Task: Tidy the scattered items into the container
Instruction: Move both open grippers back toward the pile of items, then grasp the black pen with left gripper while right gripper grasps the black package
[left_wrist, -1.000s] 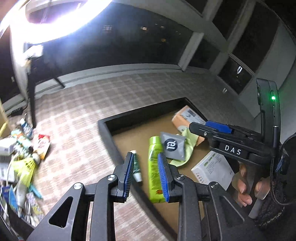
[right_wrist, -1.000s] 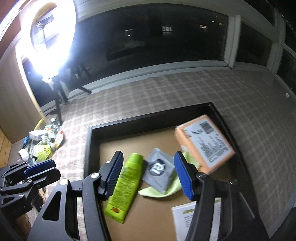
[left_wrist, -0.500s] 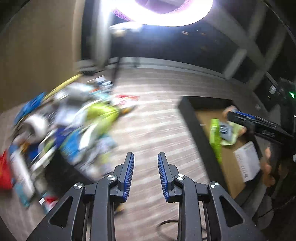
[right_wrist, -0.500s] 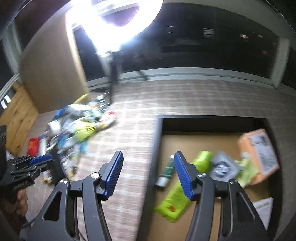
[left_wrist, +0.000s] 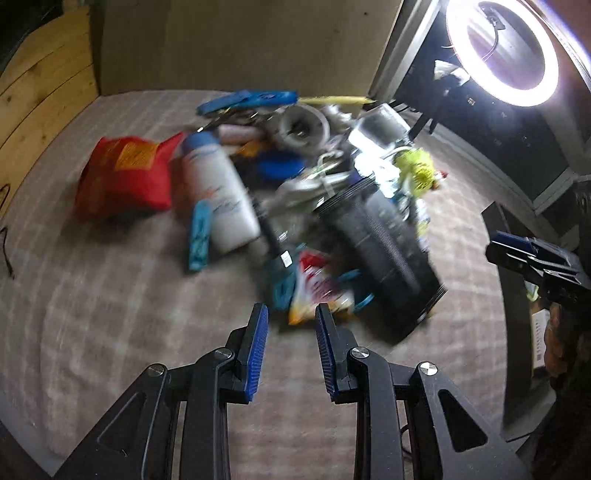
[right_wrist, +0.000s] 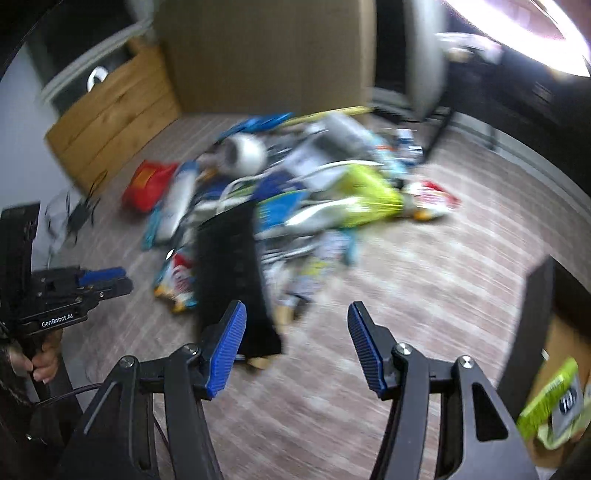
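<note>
Fingers on both tools are empty: the left gripper (left_wrist: 288, 325) holds its blue pads a narrow gap apart with nothing between them, and the right gripper (right_wrist: 295, 325) stands wide, also bare. A second ago both cameras looked down into the dark-walled container, where a green tube, a grey sachet and an orange box already lay; now both have swung away from it and face the heap of scattered items (left_wrist: 314, 192) on the checked carpet (left_wrist: 110, 314). Only a corner of the container (right_wrist: 535, 306) shows, at the right edge of the right wrist view, with the green tube (right_wrist: 546, 398) inside. That swing suggests one load is done and the next pick is beginning. Nearest the left tool lie a crinkled snack packet (left_wrist: 321, 291) and a long black ribbed object (left_wrist: 388, 240), possibly a comb or a case, though motion blur makes it hard to name. Further back sit a white bottle (left_wrist: 218, 199), a red bag (left_wrist: 125, 177), a roll of tape (left_wrist: 303, 125) and a yellow-green net item (left_wrist: 417, 166). Most of the pile remains outside, so the task looks early. The left tool seems best placed for the snack packet, but its narrow gap would likely need widening first; the wider right tool suits the black object just beyond its left pad.
</note>
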